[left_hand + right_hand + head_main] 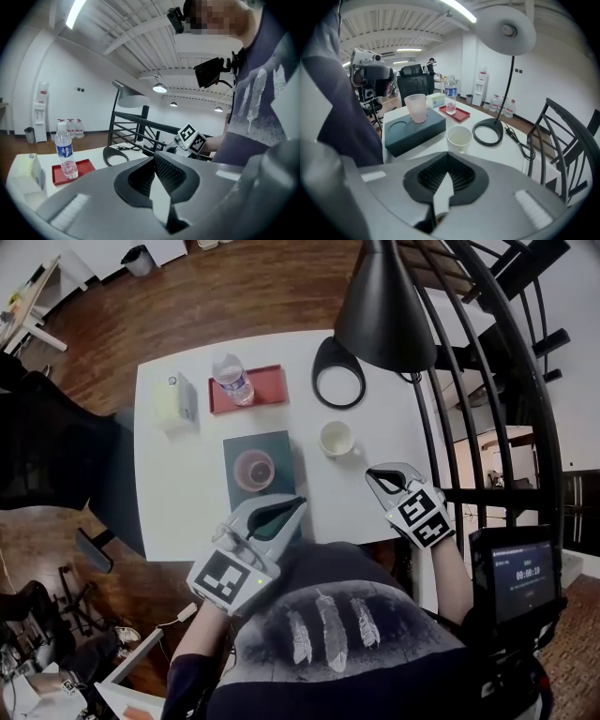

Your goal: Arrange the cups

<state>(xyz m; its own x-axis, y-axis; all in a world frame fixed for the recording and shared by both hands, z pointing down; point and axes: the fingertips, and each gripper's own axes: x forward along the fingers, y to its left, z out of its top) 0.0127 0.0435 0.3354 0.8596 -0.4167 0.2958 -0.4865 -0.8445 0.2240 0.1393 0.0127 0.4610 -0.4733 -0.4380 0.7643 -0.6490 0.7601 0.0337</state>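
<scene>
A translucent pink cup (253, 468) (416, 108) stands in the far slot of a dark teal holder block (281, 451) (426, 127). The block's near round slot (397, 127) is empty. To the block's right, a white cup (336, 438) (459, 139) sits upright on the white table (187, 493). My left gripper (298, 502) (155, 154) is shut and empty, over the block's near edge. Below and right of the white cup, my right gripper (373, 474) (447, 153) is also shut with nothing in it, pointing down towards that cup.
A water bottle (232, 379) (65, 152) stands on a red tray (267, 388) at the back, with a tissue box (173, 399) to its left. The black lamp's ring base (339, 373) and shade (384, 306) are at the back right. A black railing (506, 381) borders the right side.
</scene>
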